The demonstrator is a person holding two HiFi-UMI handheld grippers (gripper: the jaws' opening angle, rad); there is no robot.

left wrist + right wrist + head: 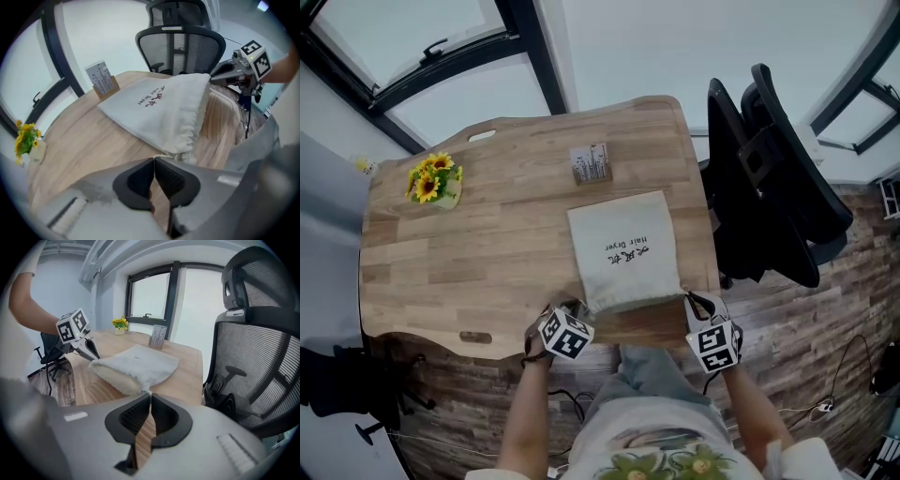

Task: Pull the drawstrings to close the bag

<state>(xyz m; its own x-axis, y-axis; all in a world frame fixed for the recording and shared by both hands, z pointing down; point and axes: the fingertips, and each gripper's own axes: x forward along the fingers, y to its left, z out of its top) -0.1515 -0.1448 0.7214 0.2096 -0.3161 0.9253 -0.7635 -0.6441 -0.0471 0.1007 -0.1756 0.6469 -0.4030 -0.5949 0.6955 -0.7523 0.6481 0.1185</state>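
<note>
Left gripper (153,163) jaws are pinched together on one drawstring (162,157); the right gripper (150,399) is clamped on the other. The bag (623,248) is laid flat by the near edge of the table (487,253). Its mouth looks barely gathered, so the pulling seems mostly left.

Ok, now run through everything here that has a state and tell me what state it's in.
Bag: lying flat on the table, mouth puckered, not cinched tight.
Left gripper: shut on the left drawstring.
Right gripper: shut on the right drawstring.
Sunflower pot: upright.
Card stand: upright.
Office chair: empty.
</note>
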